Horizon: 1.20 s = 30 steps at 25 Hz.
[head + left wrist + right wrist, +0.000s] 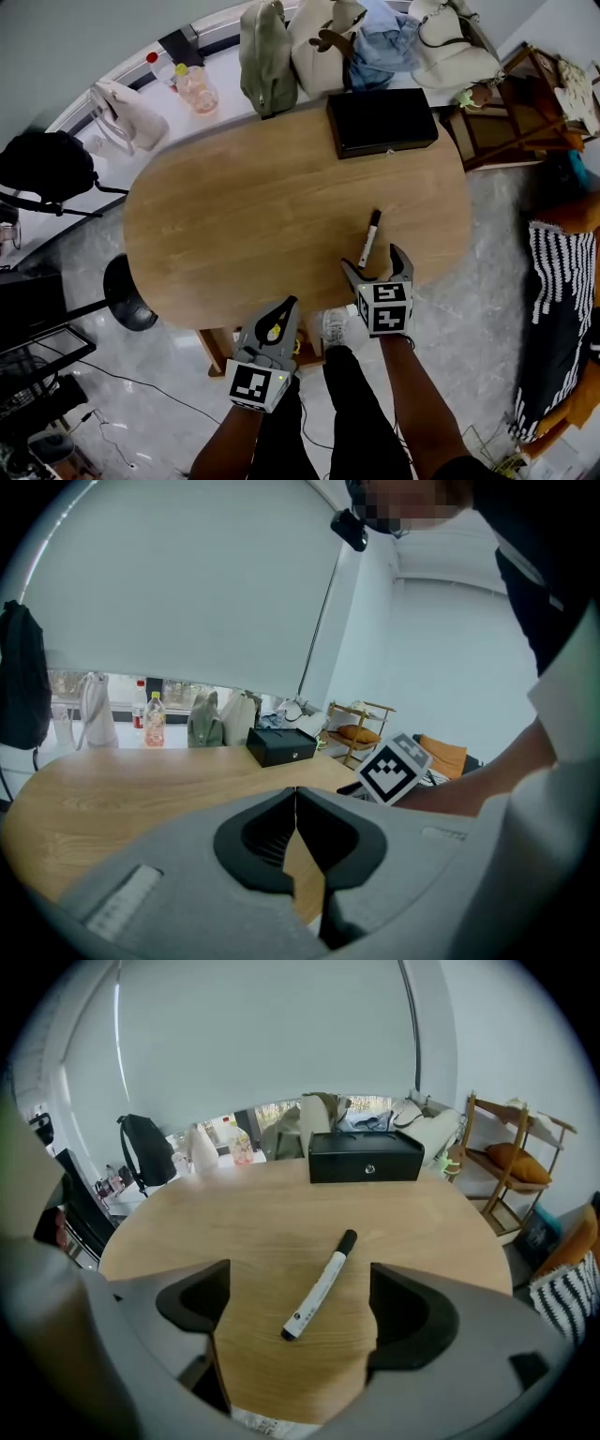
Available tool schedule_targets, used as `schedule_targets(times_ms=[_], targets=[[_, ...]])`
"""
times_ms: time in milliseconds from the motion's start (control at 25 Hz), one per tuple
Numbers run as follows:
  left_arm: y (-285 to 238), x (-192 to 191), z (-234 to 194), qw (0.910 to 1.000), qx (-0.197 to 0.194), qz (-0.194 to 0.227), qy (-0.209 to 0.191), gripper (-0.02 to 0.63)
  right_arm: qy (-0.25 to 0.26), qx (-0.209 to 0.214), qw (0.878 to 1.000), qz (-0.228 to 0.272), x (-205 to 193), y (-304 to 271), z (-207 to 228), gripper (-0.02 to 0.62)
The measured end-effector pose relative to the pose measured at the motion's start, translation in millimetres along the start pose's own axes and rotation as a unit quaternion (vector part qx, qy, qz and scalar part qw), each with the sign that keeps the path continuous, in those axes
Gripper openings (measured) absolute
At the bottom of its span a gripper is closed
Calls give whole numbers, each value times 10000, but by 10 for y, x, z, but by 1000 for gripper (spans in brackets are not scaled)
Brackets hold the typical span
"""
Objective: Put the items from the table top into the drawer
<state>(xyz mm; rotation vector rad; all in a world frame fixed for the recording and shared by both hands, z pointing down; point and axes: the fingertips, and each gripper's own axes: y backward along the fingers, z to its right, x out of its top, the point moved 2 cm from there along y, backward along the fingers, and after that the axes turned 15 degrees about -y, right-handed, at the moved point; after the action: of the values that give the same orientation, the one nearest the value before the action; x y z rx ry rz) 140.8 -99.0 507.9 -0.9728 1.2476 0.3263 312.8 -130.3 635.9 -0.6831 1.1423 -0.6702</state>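
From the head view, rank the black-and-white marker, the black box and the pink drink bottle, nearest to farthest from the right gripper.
1. Black-and-white marker, on the wooden table just ahead.
2. Black rectangular box, at the table's far edge.
3. Clear bottle of pink drink, on the white ledge beyond, left.

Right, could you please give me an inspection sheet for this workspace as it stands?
Surface: oval wooden table, mostly bare.
Job's things: marker lying flat near the front edge; black box, closed, at the far edge.
Clutter: bags and bottles on the ledge behind the table.
Grippers: left gripper shut and empty, at the near edge; right gripper open, the marker on the table between its fingers, untouched.
Cables: thin cable on the floor, left.
Surroundings: black backpack left; wooden shelf and striped cushion right.
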Motion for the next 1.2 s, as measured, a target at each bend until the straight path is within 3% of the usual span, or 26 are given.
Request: schedule_targets(times_ms=[280,560,920,1200], targets=[[-111,-17,-45,9999,28,-34,98,17,-110,-289,9989,-351,-33,-403,178,446],[-166,-111,-190,9995,183,-234,71,17,-70,-251,9980,-578,-30,-552,245,436],[-209,-118,-208,9995,115,-289,116,17,122,-579,9971,-487,-25,-508,293,191],[-261,-111,-203,9992,152,-318,171,17,354,-644,9959,-536,5,-511,333,68]])
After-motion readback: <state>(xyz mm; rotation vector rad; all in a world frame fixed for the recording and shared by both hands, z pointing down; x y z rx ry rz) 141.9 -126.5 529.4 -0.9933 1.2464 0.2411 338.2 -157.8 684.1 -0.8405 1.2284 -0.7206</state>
